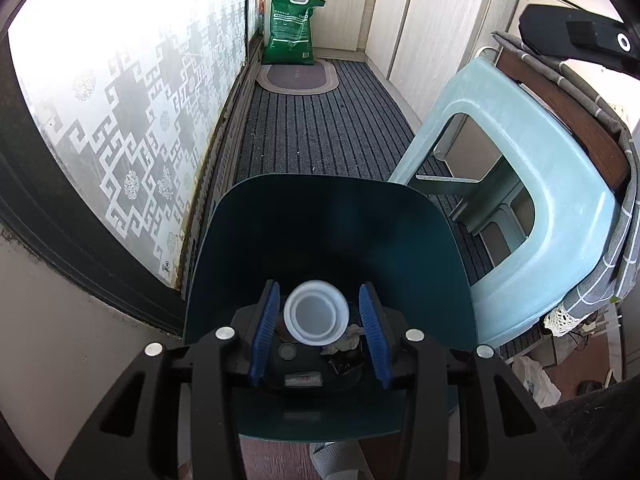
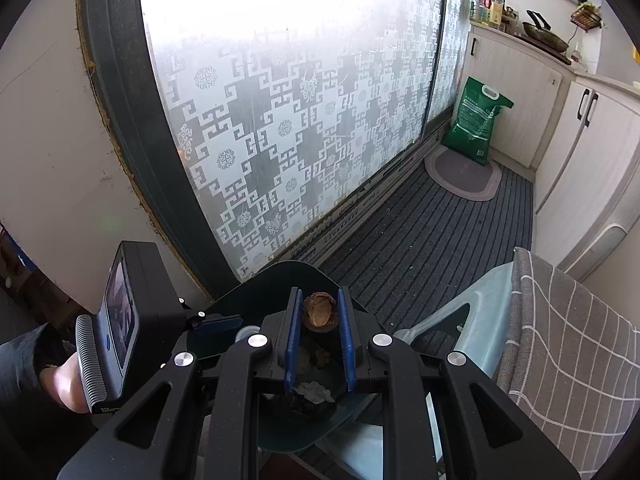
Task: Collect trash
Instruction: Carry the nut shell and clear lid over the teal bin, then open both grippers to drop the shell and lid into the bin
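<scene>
A dark teal trash bin (image 1: pixel 320 232) with a raised lid stands below both grippers; crumpled scraps (image 1: pixel 346 338) lie inside it. In the left wrist view my left gripper (image 1: pixel 320 312) is open over the bin mouth, and a white plastic cap (image 1: pixel 316 312) hangs loose between its blue pads (image 1: pixel 266 320), touching neither. In the right wrist view my right gripper (image 2: pixel 319 314) is shut on a brown walnut shell (image 2: pixel 319 314) above the bin (image 2: pixel 280 280). Scraps (image 2: pixel 314 392) show in the bin below it. The left gripper's body (image 2: pixel 128 320) is at the left.
A pale blue plastic stool (image 1: pixel 532 184) stands right of the bin, against a chair with a grey checked cushion (image 2: pixel 568 360). A frosted patterned sliding door (image 1: pixel 132 120) runs along the left. A green sack (image 1: pixel 292 28) and oval mat (image 1: pixel 298 76) lie at the far end by white cabinets (image 1: pixel 432 20).
</scene>
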Demonstrator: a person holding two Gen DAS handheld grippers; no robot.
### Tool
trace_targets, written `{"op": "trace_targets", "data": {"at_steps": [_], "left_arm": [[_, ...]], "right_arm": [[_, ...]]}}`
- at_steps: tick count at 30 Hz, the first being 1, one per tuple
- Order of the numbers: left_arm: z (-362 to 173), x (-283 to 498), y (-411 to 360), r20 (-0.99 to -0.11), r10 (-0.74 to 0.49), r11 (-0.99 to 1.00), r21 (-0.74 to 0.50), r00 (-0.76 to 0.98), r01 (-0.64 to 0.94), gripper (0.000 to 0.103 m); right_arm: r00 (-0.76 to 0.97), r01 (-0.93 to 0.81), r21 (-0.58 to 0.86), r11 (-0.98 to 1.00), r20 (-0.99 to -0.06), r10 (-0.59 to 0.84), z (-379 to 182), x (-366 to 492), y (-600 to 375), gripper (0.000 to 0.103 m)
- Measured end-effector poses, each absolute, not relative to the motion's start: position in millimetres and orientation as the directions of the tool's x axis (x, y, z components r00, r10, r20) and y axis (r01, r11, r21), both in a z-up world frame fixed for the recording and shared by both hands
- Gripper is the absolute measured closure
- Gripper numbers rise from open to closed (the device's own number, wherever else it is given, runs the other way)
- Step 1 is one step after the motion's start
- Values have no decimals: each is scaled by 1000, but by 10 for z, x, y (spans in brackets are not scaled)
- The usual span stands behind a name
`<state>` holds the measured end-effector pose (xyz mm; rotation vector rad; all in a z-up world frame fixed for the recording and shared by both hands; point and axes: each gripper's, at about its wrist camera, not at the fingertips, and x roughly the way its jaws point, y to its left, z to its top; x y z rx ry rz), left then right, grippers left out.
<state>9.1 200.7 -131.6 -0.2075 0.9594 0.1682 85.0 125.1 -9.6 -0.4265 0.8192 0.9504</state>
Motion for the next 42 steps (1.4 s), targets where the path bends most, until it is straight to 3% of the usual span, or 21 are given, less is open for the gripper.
{"op": "trace_targets", "data": {"at_steps": [17,32,38,42], "left_arm": [[-1055,-30,2181,-754,91,954,-121,651,-273,81],[-785,-119,2253,-699,114,946,-141,706,-292,86],[-624,-179,2243,-666,122,947,-145,736,-287,86],[-553,-187,2223,-656,124,947,-147,744,-287,86]], "right_arm": [[251,-849,30,528,-855,453,-618,881,1393,85],[134,-870,38,491,-941,311,-1306,774,1478,85],[122,-875,36,483,-949,291,-1411,712,1471,65],[135,-878,33,478,-940,312,-1351,684,1435,64]]}}
